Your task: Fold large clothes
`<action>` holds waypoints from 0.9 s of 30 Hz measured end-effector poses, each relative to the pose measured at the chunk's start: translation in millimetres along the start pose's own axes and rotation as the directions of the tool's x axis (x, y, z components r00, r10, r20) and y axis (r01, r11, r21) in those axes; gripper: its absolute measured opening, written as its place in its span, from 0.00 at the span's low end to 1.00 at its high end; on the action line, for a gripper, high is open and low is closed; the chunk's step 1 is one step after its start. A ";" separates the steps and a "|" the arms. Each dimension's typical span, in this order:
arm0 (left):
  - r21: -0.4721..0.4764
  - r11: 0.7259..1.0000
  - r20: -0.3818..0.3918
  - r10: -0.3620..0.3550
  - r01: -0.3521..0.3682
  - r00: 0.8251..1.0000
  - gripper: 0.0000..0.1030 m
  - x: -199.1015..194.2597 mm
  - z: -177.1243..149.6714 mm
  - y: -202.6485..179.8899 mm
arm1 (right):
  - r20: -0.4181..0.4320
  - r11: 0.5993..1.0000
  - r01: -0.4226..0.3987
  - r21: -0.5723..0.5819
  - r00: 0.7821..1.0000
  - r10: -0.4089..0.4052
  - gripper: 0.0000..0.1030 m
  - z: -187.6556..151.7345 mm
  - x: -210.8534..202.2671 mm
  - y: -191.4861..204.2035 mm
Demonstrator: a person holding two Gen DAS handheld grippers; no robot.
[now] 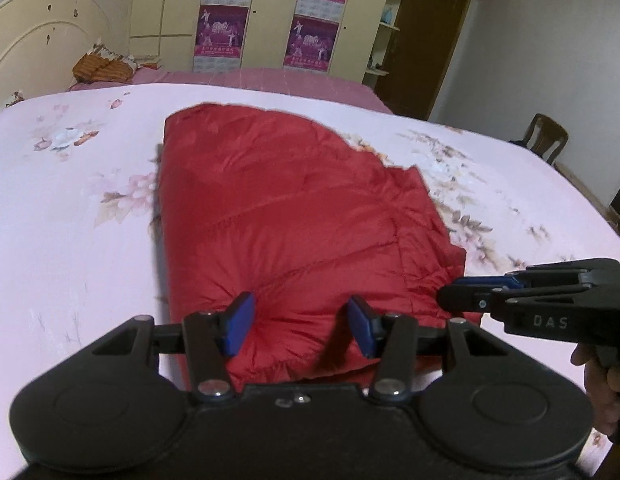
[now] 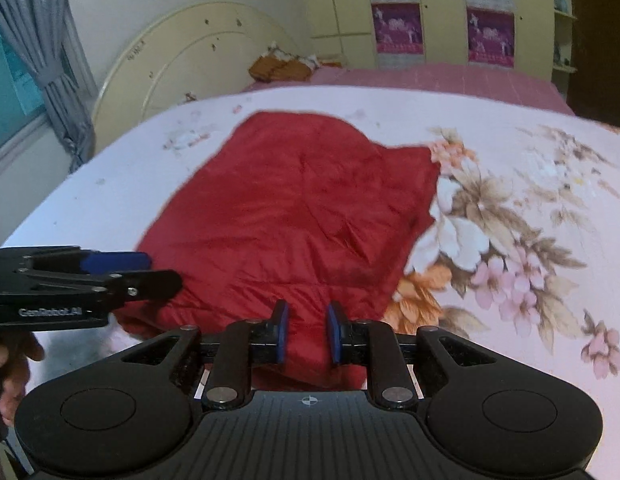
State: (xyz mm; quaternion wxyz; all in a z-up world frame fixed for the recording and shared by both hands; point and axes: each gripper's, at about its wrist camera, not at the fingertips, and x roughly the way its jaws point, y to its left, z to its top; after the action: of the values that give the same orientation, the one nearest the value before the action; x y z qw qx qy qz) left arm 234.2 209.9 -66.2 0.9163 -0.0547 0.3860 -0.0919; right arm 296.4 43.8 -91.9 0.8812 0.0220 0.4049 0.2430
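Note:
A red quilted jacket (image 1: 293,220) lies folded lengthwise on the pale floral bedsheet (image 1: 69,208); it also shows in the right wrist view (image 2: 301,208). My left gripper (image 1: 301,326) is open, its blue pads over the jacket's near edge, with nothing between them. My right gripper (image 2: 307,334) is open more narrowly above the jacket's near edge, holding nothing. In the left wrist view the right gripper (image 1: 450,292) reaches in from the right at the jacket's near right corner. In the right wrist view the left gripper (image 2: 157,270) comes in from the left at the near left corner.
The bed's cream headboard (image 2: 189,60) stands at the far left with an orange pillow (image 1: 101,68) and pink cover (image 1: 269,80) behind the sheet. Wardrobes with purple posters (image 1: 310,40) line the back wall. A wooden chair (image 1: 548,136) stands right of the bed.

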 end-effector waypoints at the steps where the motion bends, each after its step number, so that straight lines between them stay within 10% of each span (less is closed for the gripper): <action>1: 0.004 1.000 -0.001 0.005 -0.005 1.000 0.49 1.3 -2.1 -0.9 | -0.009 1.000 -0.001 0.008 1.000 0.001 0.18 -3.3 4.1 -2.9; 17: 0.011 0.999 -0.014 0.033 -0.033 0.999 0.48 4.2 -6.6 -4.5 | -0.047 0.997 -0.034 0.065 0.998 0.038 0.18 -12.8 14.9 -14.7; 21: -0.007 0.999 0.088 0.040 -0.039 0.995 0.69 -22.2 4.5 -0.2 | 0.071 0.995 -0.050 0.087 0.996 0.044 0.18 -3.1 -20.1 -21.0; 27: -0.005 1.000 0.095 0.007 -0.007 0.995 0.55 1.9 47.4 14.6 | 0.168 0.992 -0.015 0.127 0.986 -0.007 0.18 43.6 -17.6 -40.2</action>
State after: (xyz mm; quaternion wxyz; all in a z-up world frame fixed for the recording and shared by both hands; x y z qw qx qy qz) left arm 271.3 225.1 -37.1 0.9338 -0.0596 0.3423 -0.0851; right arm 334.7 7.4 -59.7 0.9086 0.0997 0.3436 0.2155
